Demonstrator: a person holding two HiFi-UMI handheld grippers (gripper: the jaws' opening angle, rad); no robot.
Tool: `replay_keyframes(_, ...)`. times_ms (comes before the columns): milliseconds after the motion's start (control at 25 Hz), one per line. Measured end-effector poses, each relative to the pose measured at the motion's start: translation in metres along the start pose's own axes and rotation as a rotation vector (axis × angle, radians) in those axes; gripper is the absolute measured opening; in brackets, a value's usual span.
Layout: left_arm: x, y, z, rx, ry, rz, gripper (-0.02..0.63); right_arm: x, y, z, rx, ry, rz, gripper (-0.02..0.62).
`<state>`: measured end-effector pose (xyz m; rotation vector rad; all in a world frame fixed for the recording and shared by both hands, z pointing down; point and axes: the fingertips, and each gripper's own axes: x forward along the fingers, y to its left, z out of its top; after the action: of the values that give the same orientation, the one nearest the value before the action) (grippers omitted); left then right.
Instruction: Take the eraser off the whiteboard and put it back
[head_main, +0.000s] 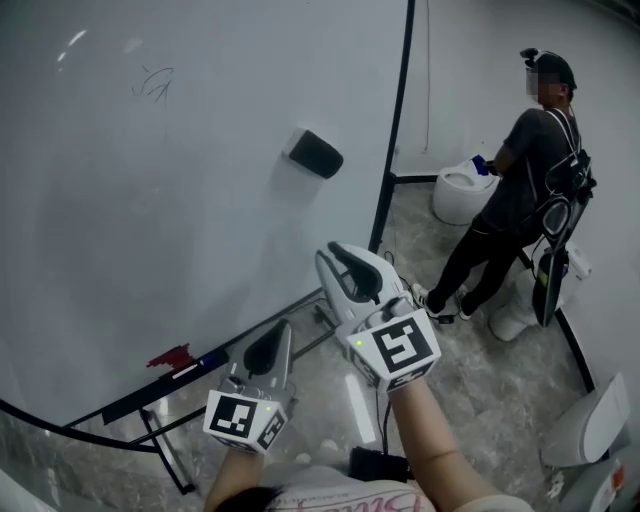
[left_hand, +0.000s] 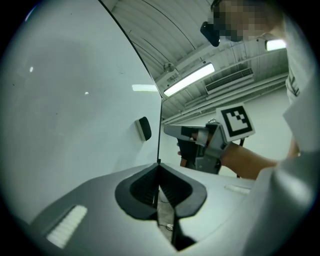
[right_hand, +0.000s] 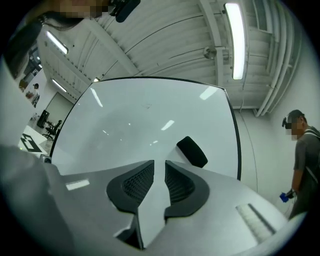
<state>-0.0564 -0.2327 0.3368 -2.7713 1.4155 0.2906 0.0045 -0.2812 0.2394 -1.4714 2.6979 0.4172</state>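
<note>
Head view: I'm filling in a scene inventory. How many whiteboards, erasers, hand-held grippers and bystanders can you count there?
Whiteboard: 1
Eraser: 1
Hand-held grippers: 2, the left hand-held gripper and the right hand-held gripper
Bystander: 1
Total: 5

The left gripper (head_main: 268, 345) and the right gripper (head_main: 350, 268) are grey with black pads (right_hand: 132, 187). Each has a white cube (head_main: 395, 348) with black squares. The shirt (head_main: 345, 497) is white with pink writing.
</note>
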Motion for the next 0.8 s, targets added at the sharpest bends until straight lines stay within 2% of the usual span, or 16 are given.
replay_keyframes(280, 0.026, 0.012, 0.0, 0.002, -0.002, 0.026, 0.0, 0.064, -0.041, 0.019, -0.207, 0.03, 0.028, 0.218)
replay_keyframes(440, 0.04, 0.017, -0.002, 0.001, -0.003, 0.035, 0.0, 0.095, -0.064, 0.022, -0.291, 0.066, 0.005, 0.256)
replay_keyframes(680, 0.06, 0.025, 0.005, 0.021, -0.021, 0.037, 0.0, 0.13, -0.08, 0.013, -0.401, 0.146, 0.02, 0.273)
replay_keyframes(800, 0.068, 0.03, 0.011, 0.031, -0.036, 0.038, 0.0, 0.141, -0.084, 0.01, -0.436, 0.152, -0.001, 0.27)
